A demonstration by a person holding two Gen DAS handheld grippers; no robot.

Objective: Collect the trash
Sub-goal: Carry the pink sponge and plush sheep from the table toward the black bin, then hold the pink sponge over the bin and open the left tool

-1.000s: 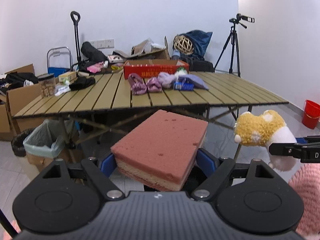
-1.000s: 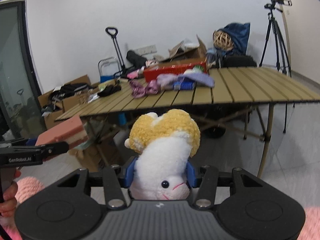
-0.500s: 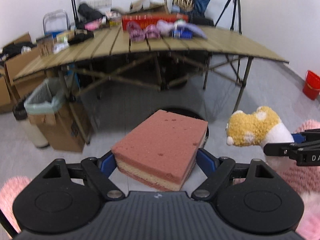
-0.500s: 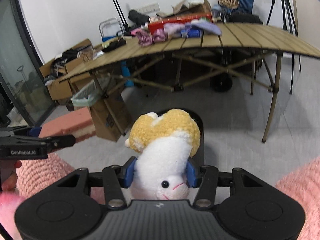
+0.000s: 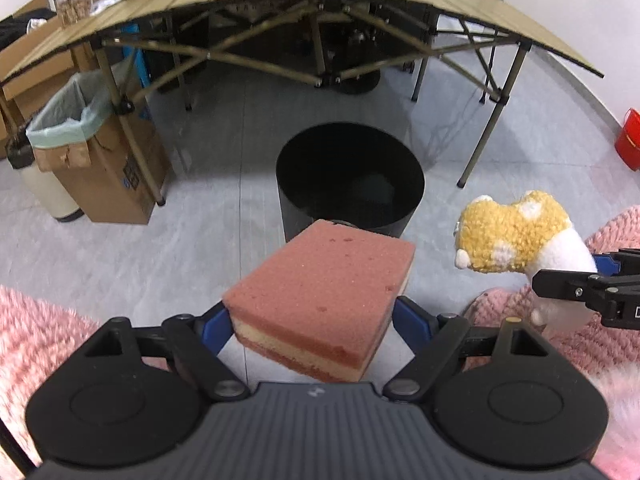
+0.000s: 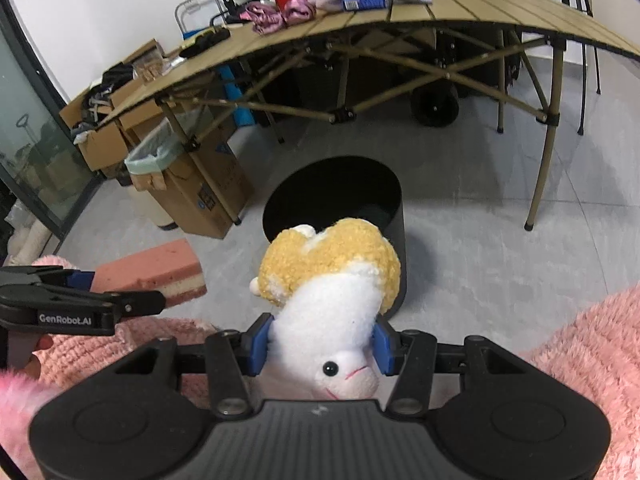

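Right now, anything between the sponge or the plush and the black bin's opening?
Nothing visible. The black bin is open-topped on bare floor, ahead of and below both the sponge and the plush toy.

The bin (image 5: 350, 184) stands on the floor just ahead of me, in front of the bench (image 5: 460, 4). My left gripper (image 5: 312, 320) holds the sponge (image 5: 320, 292) on the near side of the bin; my right gripper (image 6: 320, 344) holds the plush toy (image 6: 332, 280) to the sponge's right, at the bin's near edge. A lined cardboard box (image 5: 100, 160) sits left of the bin by a bench leg, a bucket (image 5: 628, 140) far right, and clothes (image 6: 280, 12) lie on the bench
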